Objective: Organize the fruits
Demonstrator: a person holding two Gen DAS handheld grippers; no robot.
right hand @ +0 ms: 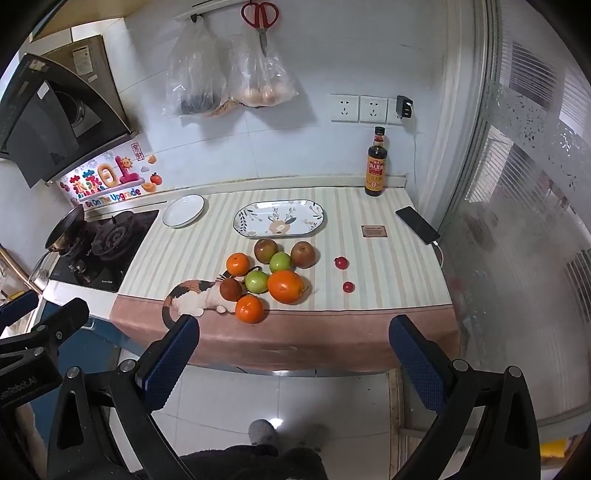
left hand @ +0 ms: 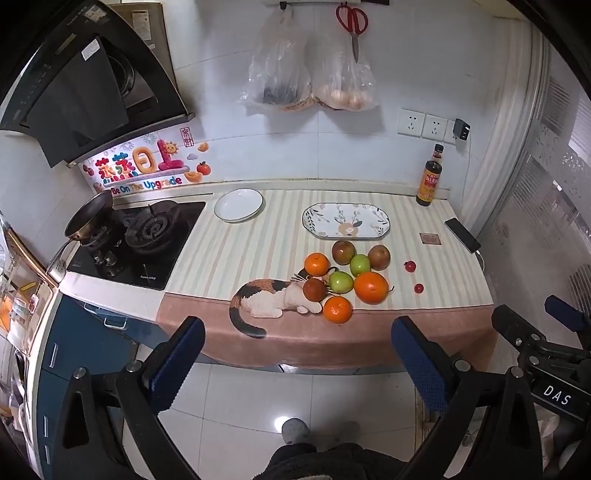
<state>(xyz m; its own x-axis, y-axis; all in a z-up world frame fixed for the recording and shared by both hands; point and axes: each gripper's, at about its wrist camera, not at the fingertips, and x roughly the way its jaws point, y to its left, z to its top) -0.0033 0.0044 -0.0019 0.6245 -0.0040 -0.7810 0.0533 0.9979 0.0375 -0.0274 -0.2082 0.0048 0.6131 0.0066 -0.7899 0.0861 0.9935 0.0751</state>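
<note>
Kitchen counter under a striped cloth [left hand: 258,254], white tiled wall behind. Landmark: oval plate [left hand: 346,220], patterned, near the back of the cloth.

Left of oval plate: stove [left hand: 147,236] with a pan [left hand: 90,214] on its far burner; then a round white plate [left hand: 239,205] on the cloth, well apart from the oval one.

Above oval plate, on the wall: two plastic bags [left hand: 306,74] and red scissors [left hand: 352,22].

Just in front of oval plate: fruit cluster, touching or nearly so. Back row two brownish apples [left hand: 343,252] with a green apple [left hand: 359,264] between them; small orange [left hand: 316,264] at left; second green apple [left hand: 341,282], big orange [left hand: 371,287], dark brown fruit [left hand: 314,289]; another small orange [left hand: 337,309] nearest the front edge. Cluster partly covers a cat print [left hand: 266,301] on the cloth.

Right of the cluster: two small red fruits [left hand: 410,266], loose, apart from each other. Right of oval plate: brown card [left hand: 430,238], phone [left hand: 462,234] at the cloth's edge, dark bottle [left hand: 429,177] by the wall.

Left gripper [left hand: 295,363]: spread wide, holding nothing, over the floor short of the counter. Right gripper [right hand: 295,363]: same, spread and unloaded.

View differences: left camera catches the right gripper's body at its right edge; right camera catches the left one's at its left edge, and shows a frosted sliding door [right hand: 517,206] more fully. Left camera shows more range hood [left hand: 85,92].
</note>
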